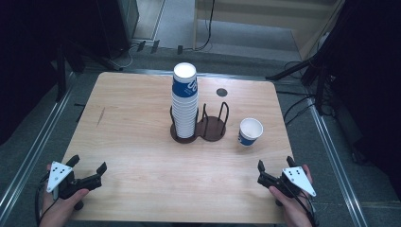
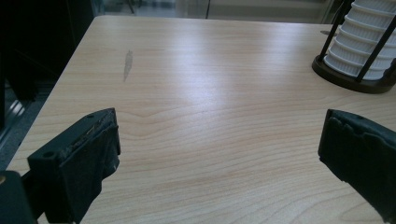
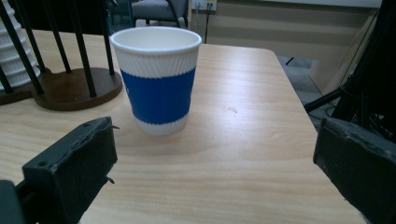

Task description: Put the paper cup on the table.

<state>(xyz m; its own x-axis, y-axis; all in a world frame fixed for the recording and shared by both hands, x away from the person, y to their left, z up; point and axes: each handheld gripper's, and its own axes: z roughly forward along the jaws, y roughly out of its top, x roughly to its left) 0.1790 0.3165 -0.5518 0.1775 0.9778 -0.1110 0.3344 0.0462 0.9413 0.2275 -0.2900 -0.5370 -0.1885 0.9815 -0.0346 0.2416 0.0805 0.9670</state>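
Note:
A tall stack of blue and white paper cups [image 1: 184, 101] stands in the left ring of a dark two-ring cup holder [image 1: 210, 128] at the table's middle; its ribbed base [image 2: 359, 51] appears at the top right of the left gripper view. A single blue and white cup [image 1: 249, 131] stands upright to the holder's right, and looms ahead in the right gripper view [image 3: 157, 79]. My left gripper [image 1: 88, 164] rests open near the front left edge, jaws wide apart over bare wood. My right gripper [image 1: 275, 163] is open near the front right, a short way in front of the single cup.
The wooden table [image 1: 132, 142] has a dark scuff [image 1: 100, 116] at its left and a round cable hole [image 1: 221, 92] at the back. Black stands and cables surround the table on the floor. The holder's empty right ring [image 3: 70, 88] sits beside the single cup.

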